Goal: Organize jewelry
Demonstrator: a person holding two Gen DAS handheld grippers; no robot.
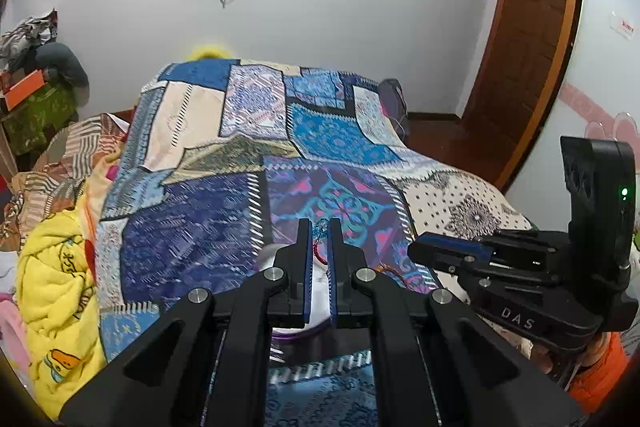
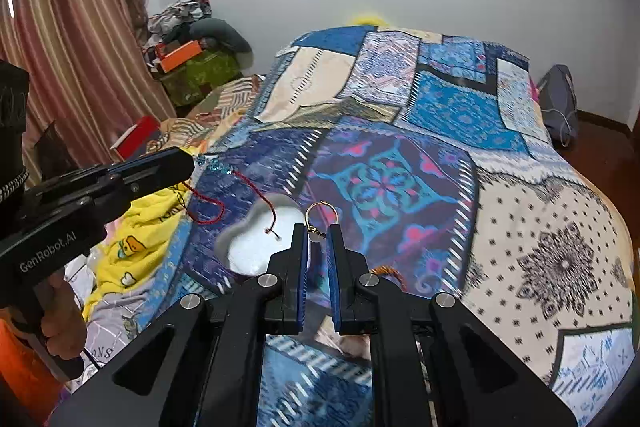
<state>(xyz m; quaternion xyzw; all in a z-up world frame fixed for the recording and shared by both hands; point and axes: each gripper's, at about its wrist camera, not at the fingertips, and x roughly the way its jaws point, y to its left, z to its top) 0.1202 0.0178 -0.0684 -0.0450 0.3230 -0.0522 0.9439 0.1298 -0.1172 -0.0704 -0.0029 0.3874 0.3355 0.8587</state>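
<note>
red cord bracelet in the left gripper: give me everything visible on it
The red cord bracelet is a thin braided red string with blue-green glittery beads at its upper end. The left gripper pinches that beaded end. The cord hangs down in a loose loop, and its free end reaches the white dish on the patchwork bedspread.

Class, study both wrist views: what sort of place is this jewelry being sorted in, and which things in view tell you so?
Most likely a home bedroom. A bed under a patchwork quilt fills both views, striped curtains hang at one side, and a wooden door stands in the far corner. Clothes piled in the corner add to the lived-in look.
</note>
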